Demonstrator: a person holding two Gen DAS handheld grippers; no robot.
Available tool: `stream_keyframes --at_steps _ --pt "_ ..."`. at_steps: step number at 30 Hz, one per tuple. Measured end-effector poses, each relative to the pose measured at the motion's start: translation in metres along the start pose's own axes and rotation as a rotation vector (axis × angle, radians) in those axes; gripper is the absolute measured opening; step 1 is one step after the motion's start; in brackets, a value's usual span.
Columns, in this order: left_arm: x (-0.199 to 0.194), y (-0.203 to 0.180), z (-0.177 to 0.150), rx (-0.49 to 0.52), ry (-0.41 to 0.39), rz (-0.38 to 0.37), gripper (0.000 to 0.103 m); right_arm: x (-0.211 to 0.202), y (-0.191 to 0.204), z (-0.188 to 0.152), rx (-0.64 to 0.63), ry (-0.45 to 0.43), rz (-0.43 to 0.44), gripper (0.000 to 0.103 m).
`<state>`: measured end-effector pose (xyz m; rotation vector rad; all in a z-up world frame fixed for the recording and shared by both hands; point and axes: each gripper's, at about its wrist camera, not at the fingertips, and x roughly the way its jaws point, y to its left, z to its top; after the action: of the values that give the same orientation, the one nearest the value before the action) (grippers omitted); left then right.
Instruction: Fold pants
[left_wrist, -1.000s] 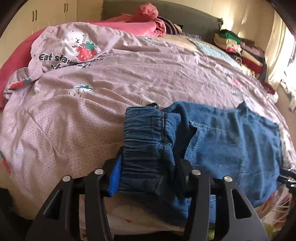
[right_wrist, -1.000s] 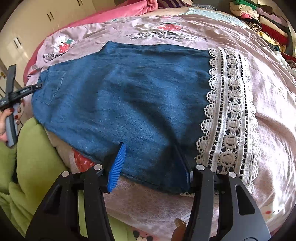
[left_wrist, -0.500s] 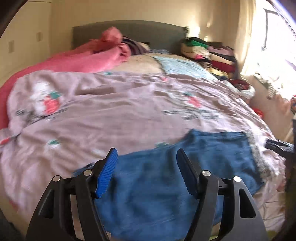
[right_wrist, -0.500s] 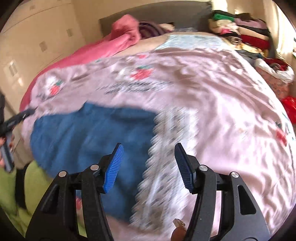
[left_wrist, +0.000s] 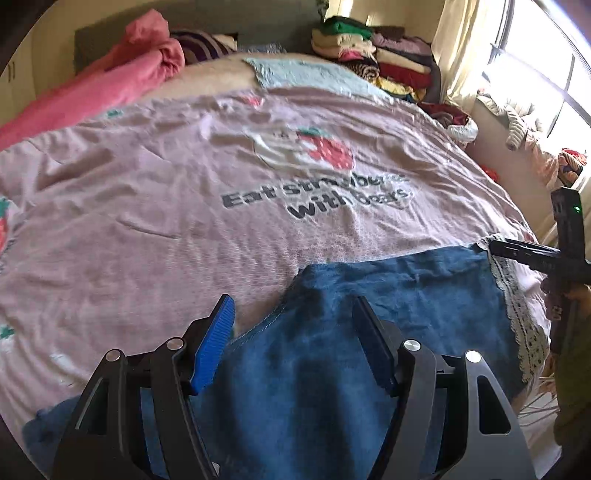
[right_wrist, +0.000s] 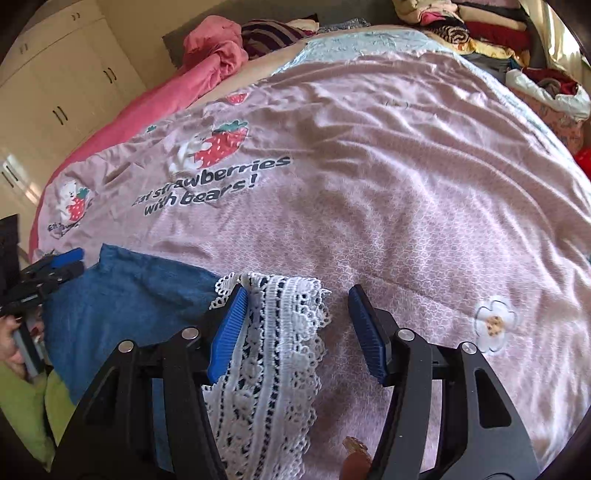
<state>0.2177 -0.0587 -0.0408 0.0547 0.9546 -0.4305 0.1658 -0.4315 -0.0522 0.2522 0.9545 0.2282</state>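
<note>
Blue denim pants (left_wrist: 369, 325) with a white lace hem (right_wrist: 273, 350) lie folded flat on the pink bed cover near its front edge. My left gripper (left_wrist: 295, 343) is open and empty, hovering just over the denim's left part. My right gripper (right_wrist: 299, 332) is open and empty over the lace hem at the pants' right end. The right gripper also shows at the right edge of the left wrist view (left_wrist: 532, 254), and the left gripper at the left edge of the right wrist view (right_wrist: 51, 269).
The pink strawberry-print cover (left_wrist: 184, 192) spreads over the whole bed. A pink blanket (left_wrist: 122, 74) lies bunched at the headboard. Stacks of folded clothes (left_wrist: 369, 55) stand at the far right corner. A wardrobe (right_wrist: 55, 92) stands to the left. A green sleeve (right_wrist: 29, 406) is at the lower left.
One second ago my left gripper held the elastic waistband; it has let go. Both grippers have lifted and tilted up, now hovering open over the laid-down pants.
</note>
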Motion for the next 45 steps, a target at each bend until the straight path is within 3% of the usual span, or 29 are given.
stream_keyframes --at_steps 3,9,10,12,15,20,26,34,40,42,45 --pt "0.022 0.002 0.002 -0.007 0.034 -0.009 0.065 0.003 -0.002 -0.004 -0.007 -0.005 0.02 0.05" --pt "0.041 0.001 0.0 -0.038 0.058 -0.056 0.062 0.005 0.002 -0.009 -0.045 -0.013 0.055 0.04" --pt "0.042 0.0 0.0 -0.038 0.061 -0.062 0.057 0.005 0.004 -0.01 -0.053 -0.013 0.057 0.037" --pt "0.042 -0.006 -0.001 -0.039 0.07 -0.091 0.022 0.004 0.008 -0.012 -0.071 -0.01 0.08 0.028" --pt "0.04 -0.019 -0.003 0.001 0.075 -0.07 0.012 0.002 0.018 -0.016 -0.116 -0.014 0.089 0.018" --pt "0.023 -0.02 0.004 0.005 0.019 -0.044 0.01 -0.017 0.023 -0.011 -0.147 -0.078 0.08 0.013" --pt "0.015 -0.021 0.028 0.017 -0.012 -0.02 0.01 -0.032 0.03 0.021 -0.212 -0.151 0.047 0.013" --pt "0.052 -0.018 0.023 0.029 0.031 0.033 0.007 0.022 0.014 0.029 -0.208 -0.025 -0.02 0.015" --pt "0.056 -0.012 0.015 0.045 0.012 0.018 0.014 0.027 0.013 0.022 -0.205 -0.022 -0.071 0.028" --pt "0.049 -0.009 0.013 0.032 0.003 0.026 0.025 0.008 0.013 0.021 -0.179 -0.055 -0.08 0.032" --pt "0.025 -0.006 0.008 0.004 -0.039 0.021 0.031 -0.023 0.011 0.011 -0.151 -0.11 -0.058 0.035"
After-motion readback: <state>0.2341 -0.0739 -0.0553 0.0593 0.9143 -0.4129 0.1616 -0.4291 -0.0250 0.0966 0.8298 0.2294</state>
